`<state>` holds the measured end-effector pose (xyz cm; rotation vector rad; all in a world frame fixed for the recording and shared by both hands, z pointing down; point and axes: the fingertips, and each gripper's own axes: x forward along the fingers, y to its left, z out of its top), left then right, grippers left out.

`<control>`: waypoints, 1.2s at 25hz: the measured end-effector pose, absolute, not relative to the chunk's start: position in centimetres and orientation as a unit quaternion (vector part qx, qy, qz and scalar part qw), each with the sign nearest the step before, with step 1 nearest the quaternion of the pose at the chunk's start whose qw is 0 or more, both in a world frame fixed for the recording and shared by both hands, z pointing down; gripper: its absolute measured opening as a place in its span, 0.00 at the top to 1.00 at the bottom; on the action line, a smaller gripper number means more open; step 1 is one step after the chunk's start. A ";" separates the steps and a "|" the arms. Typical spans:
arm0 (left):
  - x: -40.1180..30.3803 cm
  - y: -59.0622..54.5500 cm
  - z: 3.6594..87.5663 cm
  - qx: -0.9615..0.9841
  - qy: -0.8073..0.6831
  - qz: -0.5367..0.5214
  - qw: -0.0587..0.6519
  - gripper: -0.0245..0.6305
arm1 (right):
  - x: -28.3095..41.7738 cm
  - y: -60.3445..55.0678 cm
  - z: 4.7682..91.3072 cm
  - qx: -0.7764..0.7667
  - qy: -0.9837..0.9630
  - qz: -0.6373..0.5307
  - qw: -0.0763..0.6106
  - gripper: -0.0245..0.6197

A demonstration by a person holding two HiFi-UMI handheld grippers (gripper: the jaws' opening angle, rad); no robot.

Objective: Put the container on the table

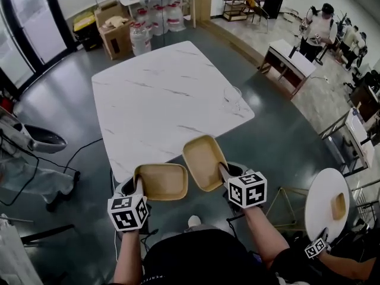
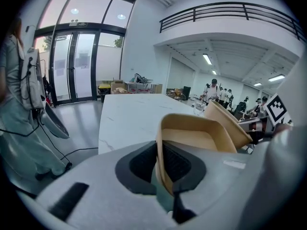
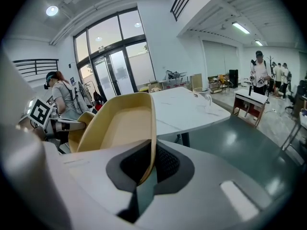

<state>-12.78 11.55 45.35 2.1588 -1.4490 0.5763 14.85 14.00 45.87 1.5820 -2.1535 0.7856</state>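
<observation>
Two tan rectangular containers hang in the air just short of the near edge of the white marble table (image 1: 160,94). My left gripper (image 1: 138,189) is shut on the rim of the left container (image 1: 161,181), which also shows as the container (image 2: 192,140) in the left gripper view, its wall pinched at the left gripper (image 2: 163,176). My right gripper (image 1: 227,174) is shut on the rim of the right container (image 1: 203,161), tilted. In the right gripper view that container (image 3: 122,123) stands on edge at the right gripper (image 3: 148,171).
A clear glass cup (image 1: 232,95) stands near the table's right edge. Cardboard boxes (image 1: 116,28) and water jugs (image 1: 155,18) sit beyond the table. A wooden bench (image 1: 285,61) is at right, a small round table (image 1: 332,203) at lower right. People stand at the far right.
</observation>
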 end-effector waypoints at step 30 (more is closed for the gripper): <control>-11.3 -1.5 46.7 0.776 -0.542 0.208 0.246 0.93 | 17.3 2.2 49.1 0.555 -0.751 0.299 0.194 0.96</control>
